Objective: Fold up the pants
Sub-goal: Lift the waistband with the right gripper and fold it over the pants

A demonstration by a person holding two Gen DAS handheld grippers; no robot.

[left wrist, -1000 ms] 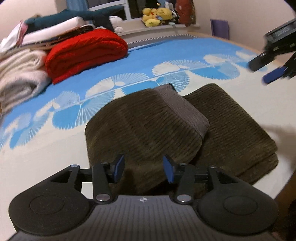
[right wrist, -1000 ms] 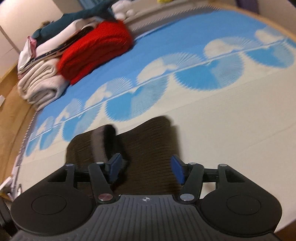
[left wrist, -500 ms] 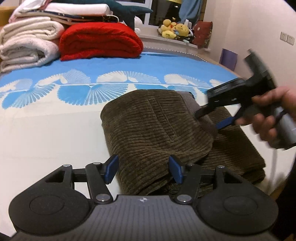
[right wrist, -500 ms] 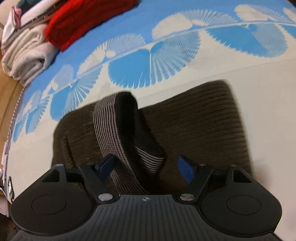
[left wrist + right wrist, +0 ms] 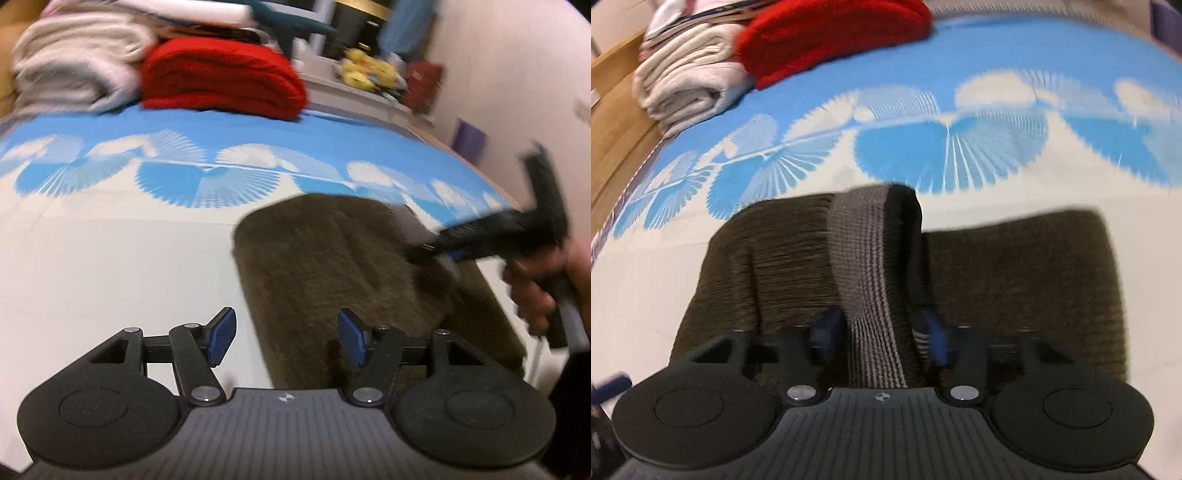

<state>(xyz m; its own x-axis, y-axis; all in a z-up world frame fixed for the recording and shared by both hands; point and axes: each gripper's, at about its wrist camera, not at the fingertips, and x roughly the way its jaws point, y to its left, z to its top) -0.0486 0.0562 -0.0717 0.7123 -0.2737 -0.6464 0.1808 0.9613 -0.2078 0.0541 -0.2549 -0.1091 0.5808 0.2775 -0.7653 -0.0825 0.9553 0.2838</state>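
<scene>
Dark brown corduroy pants point(image 5: 343, 258) lie folded on the bed, with a grey ribbed waistband point(image 5: 871, 280) turned up on top. My left gripper point(image 5: 284, 336) is open and empty, low over the near left edge of the pants. My right gripper point(image 5: 879, 332) has its blue pads on either side of the waistband, with the band running between the fingers. In the left wrist view the right gripper point(image 5: 436, 251) reaches in from the right onto the pants, held by a hand.
The bed sheet point(image 5: 110, 258) is cream with a blue fan pattern. A folded red blanket point(image 5: 221, 81) and beige blankets point(image 5: 74, 70) are stacked at the far side. Plush toys point(image 5: 365, 70) sit on a ledge. A wooden bed edge point(image 5: 613, 122) is at left.
My right gripper moved down onto the pants and its fingers closed in around the waistband. My left gripper shifted left and opened wider.
</scene>
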